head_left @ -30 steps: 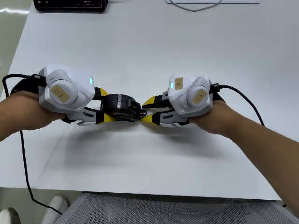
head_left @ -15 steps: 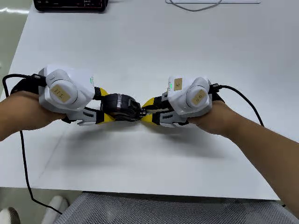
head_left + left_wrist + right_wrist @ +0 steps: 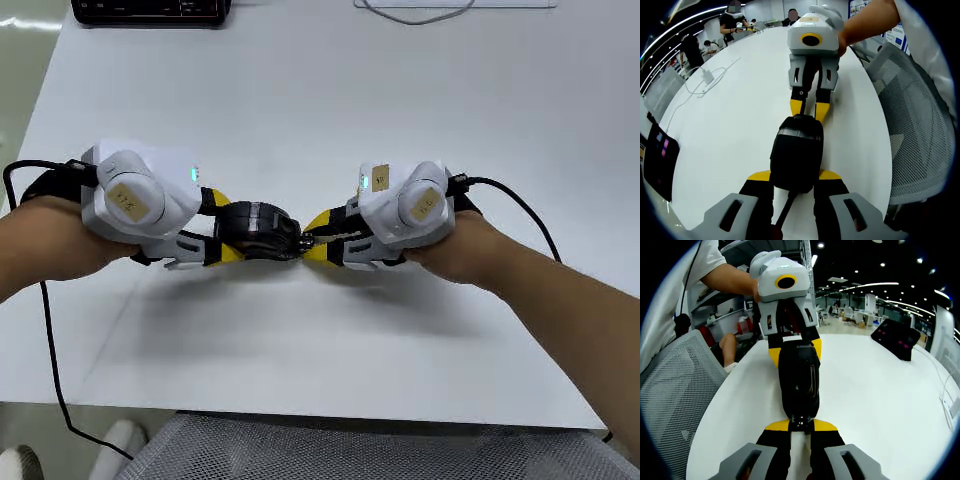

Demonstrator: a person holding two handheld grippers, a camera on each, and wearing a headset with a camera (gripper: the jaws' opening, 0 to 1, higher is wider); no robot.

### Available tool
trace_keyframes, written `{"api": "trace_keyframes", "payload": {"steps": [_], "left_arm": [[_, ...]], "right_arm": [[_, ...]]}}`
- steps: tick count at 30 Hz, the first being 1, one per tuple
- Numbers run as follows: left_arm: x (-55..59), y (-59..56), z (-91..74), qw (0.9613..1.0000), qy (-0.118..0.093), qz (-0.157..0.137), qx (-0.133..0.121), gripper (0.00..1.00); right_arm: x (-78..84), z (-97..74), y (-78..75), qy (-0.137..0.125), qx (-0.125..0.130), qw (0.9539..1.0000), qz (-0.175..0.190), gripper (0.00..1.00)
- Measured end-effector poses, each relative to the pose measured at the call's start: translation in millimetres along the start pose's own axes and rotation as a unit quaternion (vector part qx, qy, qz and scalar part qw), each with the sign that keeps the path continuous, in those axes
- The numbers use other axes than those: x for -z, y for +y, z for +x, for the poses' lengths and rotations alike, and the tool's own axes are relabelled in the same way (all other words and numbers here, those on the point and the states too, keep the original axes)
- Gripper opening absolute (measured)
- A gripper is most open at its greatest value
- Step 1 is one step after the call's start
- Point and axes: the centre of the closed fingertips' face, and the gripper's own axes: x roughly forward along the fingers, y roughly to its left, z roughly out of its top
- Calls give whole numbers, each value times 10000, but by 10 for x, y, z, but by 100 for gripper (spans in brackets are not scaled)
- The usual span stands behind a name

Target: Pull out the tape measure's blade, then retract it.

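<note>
Left tool (image 3: 226, 226): closed narrow across the body of the tape measure (image 3: 258, 230) and gripping the black case on both flanks. In the left gripper view the yellow tips of this tool (image 3: 795, 175) sit against the rear half of the case (image 3: 796, 152). The case lies low over the white counter (image 3: 330, 100), near its front edge and between the two tools.

Handling, as a judgement: the case is rigid, compact and fairly dense, and its smooth shell may slip. A firm hold across the flat sides is sound. The blade is thin, springy steel, best taken by the end hook (image 3: 801, 421).

Contents: the case serves as housing, with the blade wound inside. No length is drawn out.

Right tool (image 3: 316, 237): nearly shut, with its tips (image 3: 801, 426) pinched on the end hook at the mouth of the case (image 3: 799, 377).

Elsewhere: a dark device (image 3: 150, 10) and a white cable (image 3: 420, 12) lie at the far edge, well apart from the work.
</note>
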Motion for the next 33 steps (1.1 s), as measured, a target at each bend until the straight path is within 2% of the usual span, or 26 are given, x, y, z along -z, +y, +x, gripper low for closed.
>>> {"api": "trace_keyframes", "payload": {"steps": [11,33], "left_arm": [[7,-3,-2,10000,70,12,16,25],[-1,-4,-5,10000,53,-15,2,25]], "right_arm": [[7,-15,6,-14,-15,10000,27,10],[71,-102,-3,70,-3,10000,-11,10]]}}
